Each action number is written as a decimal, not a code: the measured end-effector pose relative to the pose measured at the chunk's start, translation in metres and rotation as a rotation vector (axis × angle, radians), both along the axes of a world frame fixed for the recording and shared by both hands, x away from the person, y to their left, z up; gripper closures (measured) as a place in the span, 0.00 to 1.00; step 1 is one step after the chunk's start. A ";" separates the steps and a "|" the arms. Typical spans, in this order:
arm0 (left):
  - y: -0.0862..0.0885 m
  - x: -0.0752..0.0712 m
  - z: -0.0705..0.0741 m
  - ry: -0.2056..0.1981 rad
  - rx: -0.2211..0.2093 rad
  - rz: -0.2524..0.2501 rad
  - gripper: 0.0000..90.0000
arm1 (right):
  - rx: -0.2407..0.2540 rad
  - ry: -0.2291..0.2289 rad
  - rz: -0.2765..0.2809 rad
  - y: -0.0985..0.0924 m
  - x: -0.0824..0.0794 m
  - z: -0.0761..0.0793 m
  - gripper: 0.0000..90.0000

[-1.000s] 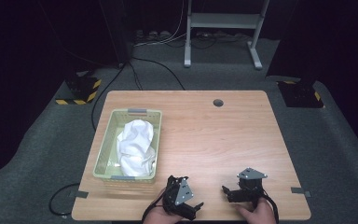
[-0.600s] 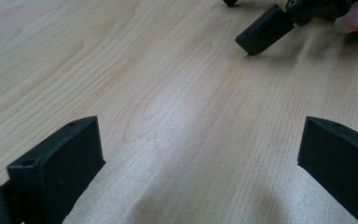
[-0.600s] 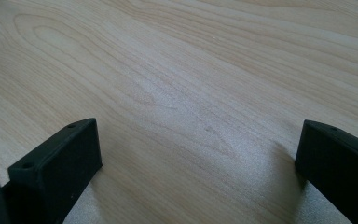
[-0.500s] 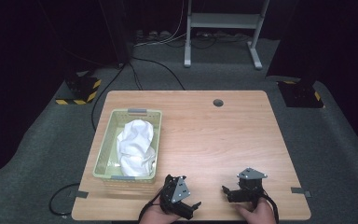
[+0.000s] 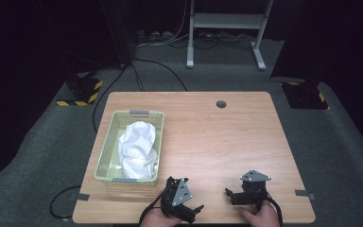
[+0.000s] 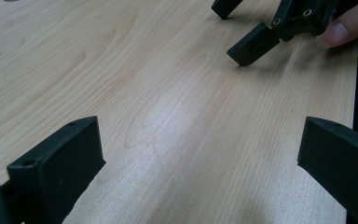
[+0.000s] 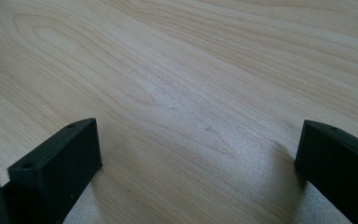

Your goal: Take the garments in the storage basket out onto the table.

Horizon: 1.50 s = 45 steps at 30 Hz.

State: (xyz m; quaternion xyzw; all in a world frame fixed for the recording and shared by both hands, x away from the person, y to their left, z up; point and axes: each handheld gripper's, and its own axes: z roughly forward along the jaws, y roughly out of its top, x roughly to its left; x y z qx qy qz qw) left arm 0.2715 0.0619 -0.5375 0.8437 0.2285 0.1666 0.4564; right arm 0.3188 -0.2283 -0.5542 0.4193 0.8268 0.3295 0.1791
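Note:
A pale green basket (image 5: 105,147) stands on the left half of the wooden table (image 5: 217,142) and holds a crumpled white cloth (image 5: 137,146). Both grippers rest near the table's front edge, each held by a hand. My left gripper (image 5: 194,213) sits just right of the basket's near corner; in its own view (image 6: 200,158) the jaws are wide apart over bare wood. My right gripper (image 5: 229,196) lies further right and points left, open, with nothing between its jaws (image 7: 198,158). The left gripper view also catches the right gripper's fingertips (image 6: 254,44) and a person's fingertip (image 6: 345,30).
A round cable hole (image 5: 221,103) sits near the table's far edge. Beyond the table, cables (image 5: 160,66) run over grey carpet toward a white metal frame (image 5: 227,21). Yellow-and-black striped blocks (image 5: 80,90) lie on the floor at the left.
My left gripper has shifted slightly toward the table's near edge and turned a little. The right gripper, the basket and the cloth have stayed put.

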 end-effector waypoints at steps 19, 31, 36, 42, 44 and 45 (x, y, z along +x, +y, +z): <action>0.009 -0.002 0.015 -0.010 -0.030 0.004 0.00 | 0.000 0.000 0.000 0.000 0.000 0.000 0.00; 0.014 -0.003 0.025 -0.016 -0.022 0.013 0.01 | 0.000 0.000 0.001 0.000 0.000 0.000 0.00; 0.016 -0.004 0.028 -0.020 -0.018 0.017 0.01 | 0.000 0.000 0.001 0.000 0.000 0.000 0.00; 0.018 -0.002 0.030 0.000 -0.021 0.019 0.01 | 0.000 0.000 0.001 0.000 0.000 0.000 0.00; 0.018 -0.001 0.031 0.001 -0.023 0.018 0.01 | 0.000 -0.001 0.001 0.000 0.000 0.000 0.00; 0.018 -0.001 0.031 0.001 -0.023 0.019 0.01 | 0.000 0.000 0.001 0.000 0.000 0.000 0.00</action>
